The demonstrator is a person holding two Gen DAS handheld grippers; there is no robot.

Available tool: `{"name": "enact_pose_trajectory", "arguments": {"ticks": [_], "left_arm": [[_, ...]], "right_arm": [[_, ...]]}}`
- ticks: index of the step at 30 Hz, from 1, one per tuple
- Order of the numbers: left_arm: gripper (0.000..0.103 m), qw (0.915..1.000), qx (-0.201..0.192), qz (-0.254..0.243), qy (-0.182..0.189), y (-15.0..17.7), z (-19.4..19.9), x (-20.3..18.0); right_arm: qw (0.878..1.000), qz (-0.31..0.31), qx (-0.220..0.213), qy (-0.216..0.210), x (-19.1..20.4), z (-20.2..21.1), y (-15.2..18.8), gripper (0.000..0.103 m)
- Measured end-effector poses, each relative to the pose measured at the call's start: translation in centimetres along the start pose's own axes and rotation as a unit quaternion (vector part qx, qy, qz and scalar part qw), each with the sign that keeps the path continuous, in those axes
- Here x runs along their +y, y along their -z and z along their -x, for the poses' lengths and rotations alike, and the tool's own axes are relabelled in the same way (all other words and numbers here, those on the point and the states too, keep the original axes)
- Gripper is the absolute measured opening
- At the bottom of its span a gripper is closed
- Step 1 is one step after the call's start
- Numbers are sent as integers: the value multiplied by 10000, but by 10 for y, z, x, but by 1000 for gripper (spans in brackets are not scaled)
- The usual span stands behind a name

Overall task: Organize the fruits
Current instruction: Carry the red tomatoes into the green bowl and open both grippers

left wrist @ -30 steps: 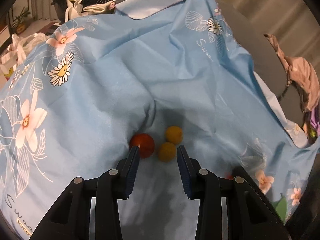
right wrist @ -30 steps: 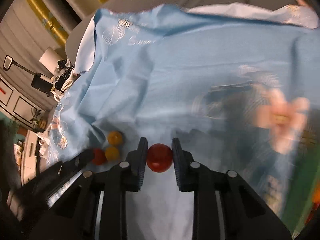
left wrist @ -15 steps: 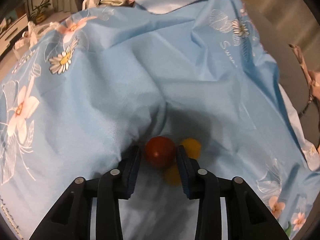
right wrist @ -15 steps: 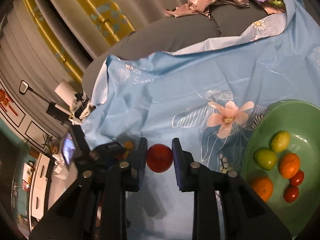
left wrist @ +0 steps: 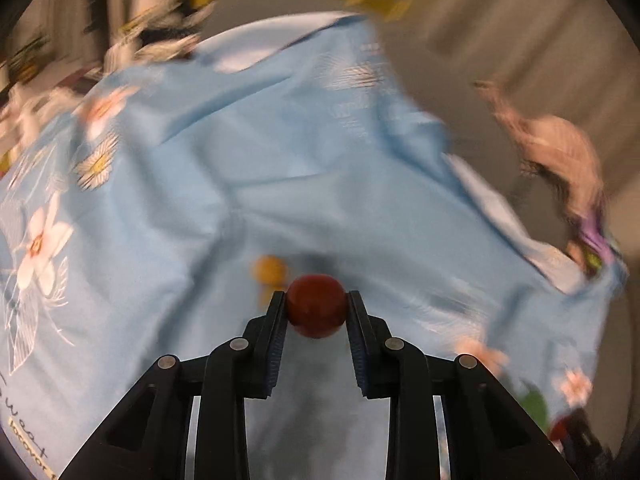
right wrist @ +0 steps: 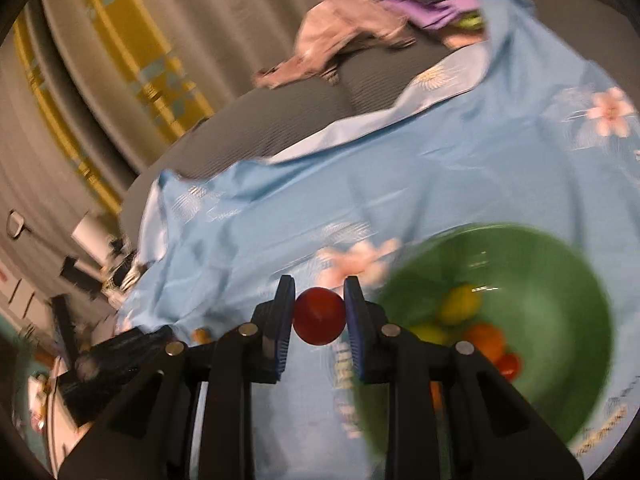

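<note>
My left gripper [left wrist: 316,308] is shut on a red tomato [left wrist: 316,312] and holds it above the blue flowered cloth [left wrist: 224,168]. A small yellow fruit [left wrist: 270,269] lies on the cloth just beyond, to the left. My right gripper [right wrist: 319,314] is shut on another red tomato [right wrist: 319,316], held left of a green bowl [right wrist: 560,280]. The bowl holds yellow-green fruits [right wrist: 458,304], an orange [right wrist: 484,340] and a small red tomato [right wrist: 508,365]. The left gripper's body shows blurred in the right wrist view [right wrist: 112,356].
The cloth covers a grey cushioned surface [right wrist: 280,120]. Crumpled pink and purple clothes [right wrist: 360,28] lie at its far edge. Curtains and cluttered furniture [right wrist: 88,264] stand beyond. The green bowl's edge shows at the lower right of the left wrist view [left wrist: 534,406].
My left gripper closed on the red tomato and lifted it off the cloth, swinging right. My right gripper carried its tomato toward the green bowl.
</note>
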State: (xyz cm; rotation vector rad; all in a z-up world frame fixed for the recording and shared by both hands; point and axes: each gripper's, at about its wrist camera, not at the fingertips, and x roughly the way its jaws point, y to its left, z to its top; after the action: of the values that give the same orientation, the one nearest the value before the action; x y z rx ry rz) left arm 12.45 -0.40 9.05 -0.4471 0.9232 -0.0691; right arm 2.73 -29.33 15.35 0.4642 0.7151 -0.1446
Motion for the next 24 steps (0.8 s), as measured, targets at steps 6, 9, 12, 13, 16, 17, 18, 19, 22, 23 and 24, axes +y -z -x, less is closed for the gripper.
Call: {"name": "enact_pose_trajectory", "arguments": {"ticks": [6,9,12,13,16,17,18,19,22,23,24], "left_arm": [[29,9888,-60,-1216,860,44,31,-75],[29,9749,147,-1803,1297,73,30,-107],[29,9593,309,-2366,1511,100,22,-134],[29,9563,388,-2452,1545,106,18,-140],[29,9469,615,-2671,1684,124,9,-154],[29,9433,666,-2753,1730,129,6,-159],[29,9409,694,-2807,1766,133,6,-161],[29,9368,768,-2875,1842,137,4,-165],[29,9315,952,-2913,1961,145,0,-170],[29,9307,986,-2925,1962,146,0,-171],[29,9305,1002,-2922,1967,146,0,-171]], "right_arm": [[9969,-350,-277,652,-52,30,-4,26],[9938,-593,-294,896,-76,36,-3,26],[9913,-768,-264,1039,-94,39,-2,26],[9908,-817,-250,1054,-99,39,-1,26],[9903,-913,-215,1028,-108,38,0,26],[9898,-934,-180,1058,-112,37,0,27],[9895,-933,-147,1091,-113,36,0,27],[9894,-935,-126,1104,-114,35,1,27],[9896,-855,-33,1154,-112,30,2,27],[9895,-850,-12,1167,-112,29,2,28],[9893,-866,8,1177,-111,28,2,28]]}}
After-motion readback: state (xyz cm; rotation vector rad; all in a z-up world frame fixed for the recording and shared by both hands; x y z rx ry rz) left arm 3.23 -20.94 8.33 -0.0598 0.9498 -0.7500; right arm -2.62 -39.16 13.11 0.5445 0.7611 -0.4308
